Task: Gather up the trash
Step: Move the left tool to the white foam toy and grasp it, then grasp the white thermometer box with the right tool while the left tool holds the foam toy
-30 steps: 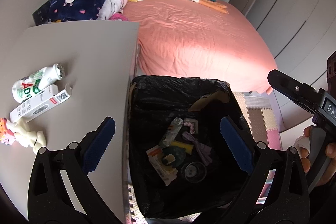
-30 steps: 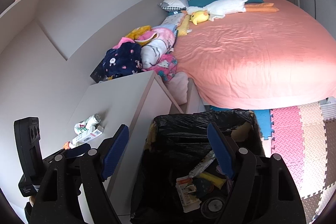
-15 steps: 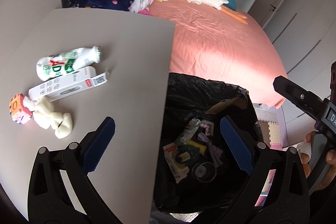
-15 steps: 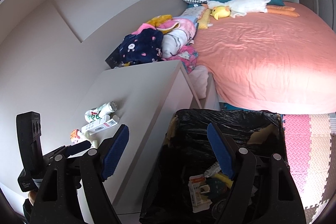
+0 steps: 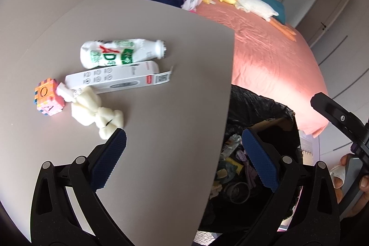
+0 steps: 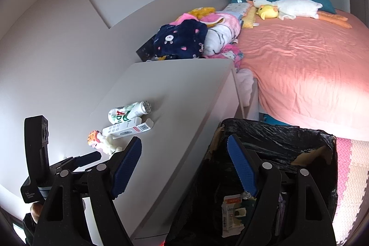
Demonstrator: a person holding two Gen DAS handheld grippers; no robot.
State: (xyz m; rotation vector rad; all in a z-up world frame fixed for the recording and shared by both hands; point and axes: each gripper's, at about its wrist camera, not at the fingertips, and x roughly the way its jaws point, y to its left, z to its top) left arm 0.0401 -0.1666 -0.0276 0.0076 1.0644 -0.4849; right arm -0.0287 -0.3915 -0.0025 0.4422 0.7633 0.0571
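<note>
The bed (image 6: 306, 75) with its pink sheet fills the room from 12 to 3 o'clock. Below it, the grey counter (image 5: 161, 43) spreads across the left wrist view, and the black-lined trash bin (image 6: 276, 142) stands against the counter's right edge, at 5 o'clock, already holding wrappers and scraps. Both tools hang empty: the left gripper (image 5: 183, 158) has its jaws released and straddles the counter edge, and the right gripper (image 6: 184, 163) has its jaws spread wide, with nothing between them, over the gap between counter and bin. The trash lies together at 9 to 10 o'clock on the counter: a crushed milk bottle (image 5: 120, 53), a flat white carton (image 5: 115, 80) touching it, a crumpled white tissue (image 5: 96, 112) and, beside that, a small foam cube (image 5: 47, 97). This looks like the reach for the next piece. The tissue lies nearest the left jaws; taking it calls for lowering toward 10 o'clock and pinching the wad.
</note>
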